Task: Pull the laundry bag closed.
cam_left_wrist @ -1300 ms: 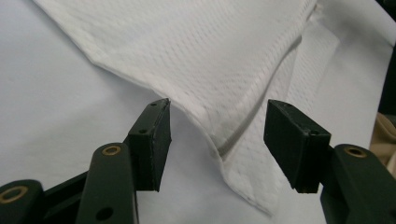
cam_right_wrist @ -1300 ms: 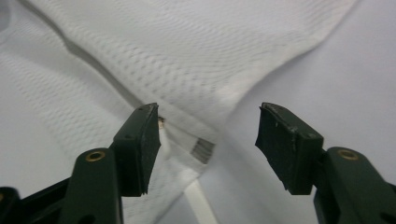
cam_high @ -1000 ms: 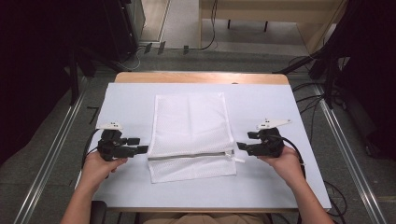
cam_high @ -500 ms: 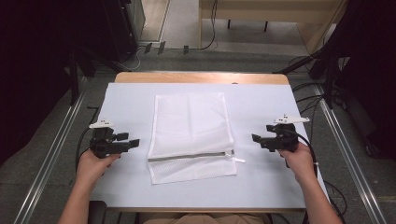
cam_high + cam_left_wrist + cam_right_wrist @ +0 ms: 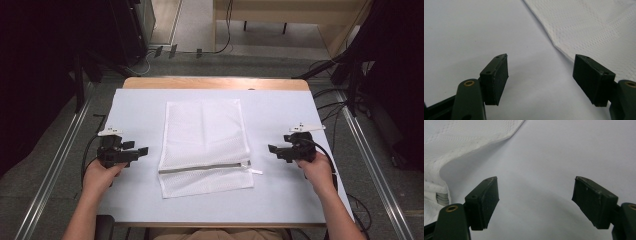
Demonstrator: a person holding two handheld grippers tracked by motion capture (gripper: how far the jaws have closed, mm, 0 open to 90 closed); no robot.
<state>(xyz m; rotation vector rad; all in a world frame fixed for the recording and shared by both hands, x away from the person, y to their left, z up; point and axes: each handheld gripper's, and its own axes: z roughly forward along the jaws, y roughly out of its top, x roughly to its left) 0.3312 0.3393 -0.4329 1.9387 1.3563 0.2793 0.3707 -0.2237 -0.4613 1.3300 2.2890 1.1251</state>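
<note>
A white mesh laundry bag (image 5: 205, 145) lies flat in the middle of the table, its grey zipper (image 5: 204, 168) running across near the front end. My left gripper (image 5: 140, 149) rests on the table left of the bag, open and empty, and the bag's edge (image 5: 584, 27) lies ahead of its jaws. To the right of the bag my right gripper (image 5: 272, 149) is also open and empty, pointing at the zipper end (image 5: 441, 197).
The pale blue table top (image 5: 280, 115) has a wooden strip (image 5: 215, 83) along its far edge. Metal rails (image 5: 55, 165) run along both sides on the floor. Cables (image 5: 325, 110) trail off the right side.
Both grippers have drawn outward, away from the bag's sides, the left one leftward and the right one rightward. The bag has stayed flat in place.
</note>
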